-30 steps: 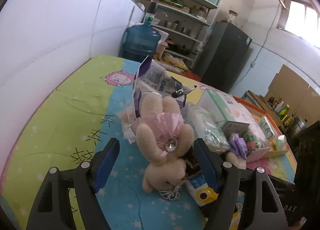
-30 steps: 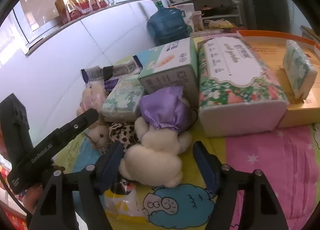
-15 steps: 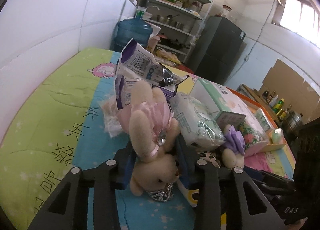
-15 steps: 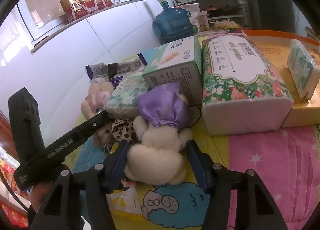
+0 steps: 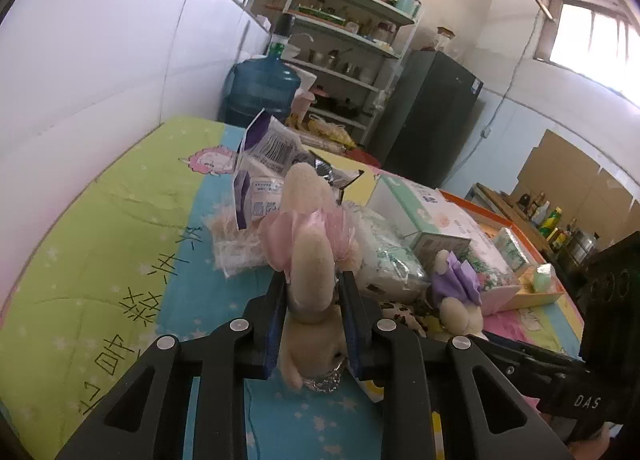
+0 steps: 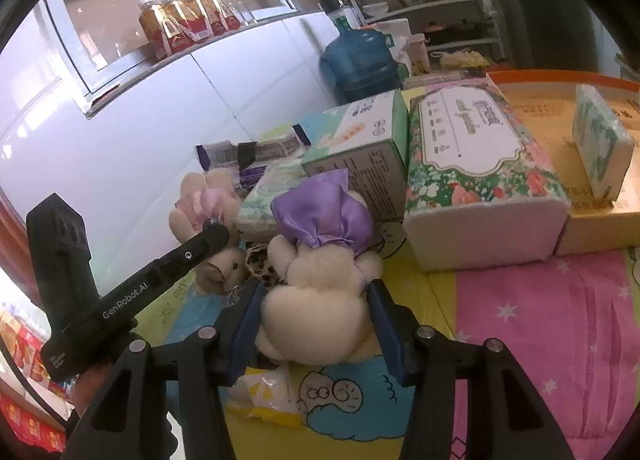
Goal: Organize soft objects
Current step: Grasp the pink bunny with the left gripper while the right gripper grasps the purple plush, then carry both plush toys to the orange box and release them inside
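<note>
A beige plush rabbit in a pink dress (image 5: 308, 227) lies on the cartoon-print mat. My left gripper (image 5: 314, 280) has its blue pads squeezing the rabbit's body, and the jaws are still closing. A white plush in a purple dress (image 6: 320, 215) lies head toward me. My right gripper (image 6: 315, 286) straddles its round lower body, both pads touching the sides, jaws closing. The pink rabbit (image 6: 204, 195) also shows in the right wrist view, behind a left gripper finger (image 6: 212, 238). The purple plush (image 5: 456, 288) sits to the right in the left wrist view.
Behind the plushes lie soft tissue packs (image 6: 268, 195), a green box (image 6: 360, 151), a floral tissue block (image 6: 480, 183) and an orange tray (image 6: 600, 219). A white wall (image 5: 100, 79) runs along the left. A leopard-print item (image 6: 260, 264) and a yellow packet (image 6: 264, 400) lie near my right gripper.
Both grippers have narrowed. The left went from wide apart to pressing on the pink rabbit. The right closed in until its pads met the white plush.
</note>
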`<state>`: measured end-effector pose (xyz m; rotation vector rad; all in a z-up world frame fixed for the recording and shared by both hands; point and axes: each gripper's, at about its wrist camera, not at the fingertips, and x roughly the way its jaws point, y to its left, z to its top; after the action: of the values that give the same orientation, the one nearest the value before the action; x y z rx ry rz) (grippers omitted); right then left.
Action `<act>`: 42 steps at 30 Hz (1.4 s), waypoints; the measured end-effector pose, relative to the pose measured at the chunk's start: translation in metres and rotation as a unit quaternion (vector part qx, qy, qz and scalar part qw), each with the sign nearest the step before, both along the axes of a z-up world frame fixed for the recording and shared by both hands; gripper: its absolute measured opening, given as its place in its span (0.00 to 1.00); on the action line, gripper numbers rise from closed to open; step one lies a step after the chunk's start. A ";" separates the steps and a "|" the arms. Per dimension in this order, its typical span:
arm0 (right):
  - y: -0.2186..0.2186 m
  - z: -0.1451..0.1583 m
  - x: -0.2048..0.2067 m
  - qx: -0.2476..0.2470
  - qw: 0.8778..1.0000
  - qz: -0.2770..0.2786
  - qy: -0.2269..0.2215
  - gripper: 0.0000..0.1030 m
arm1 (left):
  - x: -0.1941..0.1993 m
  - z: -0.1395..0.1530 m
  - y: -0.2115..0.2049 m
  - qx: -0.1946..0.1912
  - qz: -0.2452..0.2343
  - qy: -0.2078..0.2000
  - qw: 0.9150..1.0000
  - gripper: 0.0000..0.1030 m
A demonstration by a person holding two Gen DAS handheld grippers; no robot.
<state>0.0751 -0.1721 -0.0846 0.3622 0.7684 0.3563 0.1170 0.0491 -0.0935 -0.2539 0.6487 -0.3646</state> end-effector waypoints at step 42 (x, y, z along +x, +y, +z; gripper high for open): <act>-0.007 0.054 -0.031 -0.192 0.976 -0.077 -0.070 0.54 | -0.045 0.062 -0.008 -0.008 -0.020 -0.104 0.994 0.25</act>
<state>0.0437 -0.1792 -0.0302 0.0310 0.6478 0.0805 0.0719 0.0407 -0.0318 -0.2145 0.4473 -0.4291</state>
